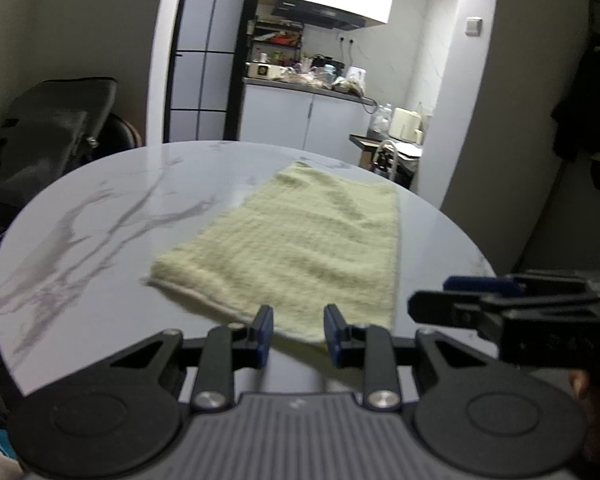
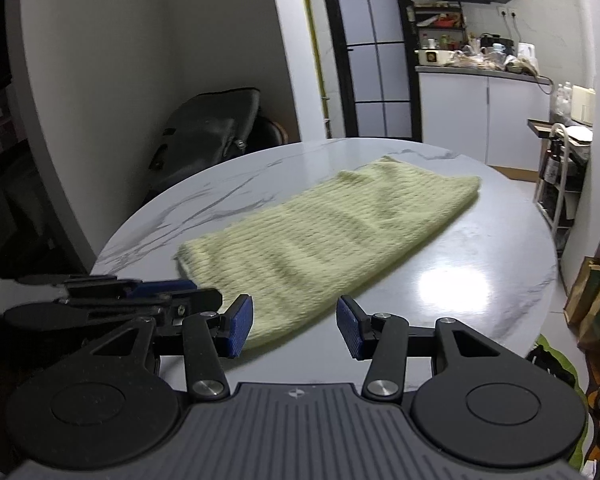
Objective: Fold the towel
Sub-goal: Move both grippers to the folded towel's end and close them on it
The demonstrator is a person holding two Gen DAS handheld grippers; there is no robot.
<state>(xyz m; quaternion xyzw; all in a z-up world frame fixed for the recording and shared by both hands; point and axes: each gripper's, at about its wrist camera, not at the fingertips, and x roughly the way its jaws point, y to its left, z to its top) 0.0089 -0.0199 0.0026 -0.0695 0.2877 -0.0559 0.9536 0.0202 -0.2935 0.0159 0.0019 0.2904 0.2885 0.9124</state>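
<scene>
A pale green towel (image 1: 296, 248) lies flat on a round white marble table (image 1: 100, 216), folded into a long strip that runs away from me. It also shows in the right wrist view (image 2: 332, 232). My left gripper (image 1: 298, 330) is open and empty, just above the towel's near edge. My right gripper (image 2: 294, 326) is open and empty over the towel's near right corner. The right gripper shows at the right of the left wrist view (image 1: 500, 304), and the left gripper shows at the left of the right wrist view (image 2: 120, 300).
A black chair (image 2: 212, 128) stands behind the table on the left. A kitchen counter (image 1: 308, 88) with clutter is beyond the doorway. A white rack (image 2: 560, 184) and brown paper bags (image 2: 596, 300) stand to the table's right.
</scene>
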